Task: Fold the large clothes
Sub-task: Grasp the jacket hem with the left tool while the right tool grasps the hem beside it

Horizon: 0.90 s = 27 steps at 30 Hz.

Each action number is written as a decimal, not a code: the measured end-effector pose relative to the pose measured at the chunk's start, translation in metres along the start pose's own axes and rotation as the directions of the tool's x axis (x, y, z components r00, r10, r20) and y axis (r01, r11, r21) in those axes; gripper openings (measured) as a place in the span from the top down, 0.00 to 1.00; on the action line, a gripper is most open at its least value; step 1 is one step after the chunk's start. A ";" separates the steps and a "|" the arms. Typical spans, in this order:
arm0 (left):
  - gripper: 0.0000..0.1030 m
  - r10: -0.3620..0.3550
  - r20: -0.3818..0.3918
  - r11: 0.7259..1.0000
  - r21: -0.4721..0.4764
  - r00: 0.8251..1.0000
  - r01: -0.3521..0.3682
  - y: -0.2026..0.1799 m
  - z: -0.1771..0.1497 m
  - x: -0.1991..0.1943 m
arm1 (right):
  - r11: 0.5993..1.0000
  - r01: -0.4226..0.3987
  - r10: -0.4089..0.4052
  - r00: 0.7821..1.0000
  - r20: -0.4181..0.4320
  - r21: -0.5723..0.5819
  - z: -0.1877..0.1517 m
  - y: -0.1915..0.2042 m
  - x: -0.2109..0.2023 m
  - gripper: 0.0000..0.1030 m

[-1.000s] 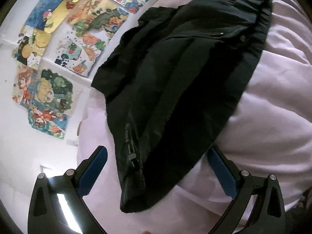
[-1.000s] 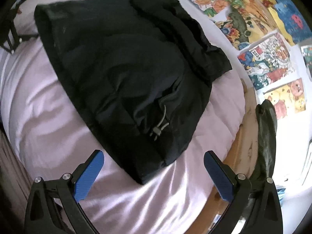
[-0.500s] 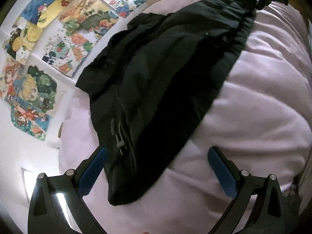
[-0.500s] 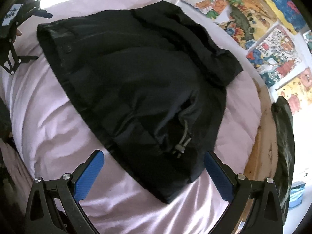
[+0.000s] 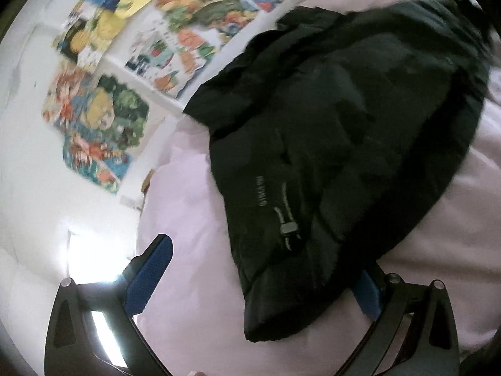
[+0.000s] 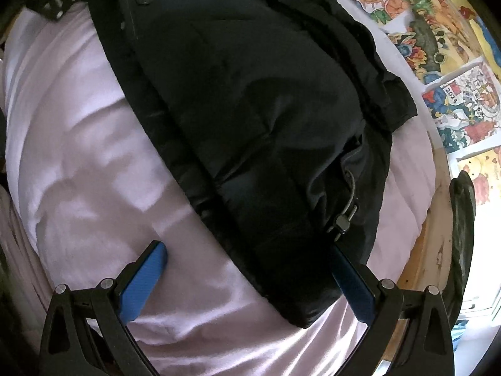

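A large black padded jacket (image 5: 344,144) lies folded lengthwise on a pale pink bed cover (image 5: 188,213); it also shows in the right wrist view (image 6: 256,119). My left gripper (image 5: 266,275) is open, its blue fingers astride the jacket's near corner, where a drawcord toggle (image 5: 289,228) shows. My right gripper (image 6: 250,269) is open, astride the jacket's other end corner, close to a cord toggle (image 6: 343,221). The jacket covers the tip of each gripper's right finger.
Colourful picture sheets hang on the white wall beside the bed (image 5: 100,106) (image 6: 454,94). A wooden bed frame edge (image 6: 435,250) carries a dark green cloth (image 6: 463,219). A bright window (image 5: 90,263) is low on the left.
Both grippers have moved down and in toward the jacket's two end corners, which now lie between their open fingers. The jacket itself has not moved.
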State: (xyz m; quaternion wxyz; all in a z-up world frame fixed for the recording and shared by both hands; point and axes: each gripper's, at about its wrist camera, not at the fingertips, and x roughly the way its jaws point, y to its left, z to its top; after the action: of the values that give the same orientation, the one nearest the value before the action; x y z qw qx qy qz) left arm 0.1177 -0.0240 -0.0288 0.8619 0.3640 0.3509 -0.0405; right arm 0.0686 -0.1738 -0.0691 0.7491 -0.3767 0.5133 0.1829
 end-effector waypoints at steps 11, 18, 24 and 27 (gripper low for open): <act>0.61 -0.131 0.032 0.986 -0.103 0.991 0.134 0.015 0.015 -0.019 | 0.971 0.233 -0.235 0.971 -0.033 -0.048 -0.006 -0.005 0.015 0.00; 0.78 -0.179 0.033 0.979 -0.095 0.983 0.182 0.017 0.018 -0.016 | 0.903 0.396 -0.405 0.914 -0.026 -0.165 -0.012 -0.003 0.025 0.03; 0.82 -0.179 0.034 0.979 -0.091 0.983 0.182 0.018 0.016 -0.016 | 0.930 0.349 -0.354 0.935 -0.021 -0.118 -0.013 -0.014 0.020 0.61; 0.82 -0.209 0.031 0.968 -0.134 0.978 0.211 0.024 0.014 -0.011 | 0.935 0.349 -0.348 0.937 0.029 -0.069 -0.010 -0.019 0.008 0.78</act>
State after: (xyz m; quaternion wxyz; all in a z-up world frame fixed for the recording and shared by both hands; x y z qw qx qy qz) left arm 0.1255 -0.0180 -0.0010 0.8785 0.2646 0.3821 -0.1103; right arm 0.0784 -0.1949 -0.0714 0.7594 -0.4875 0.4253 0.0691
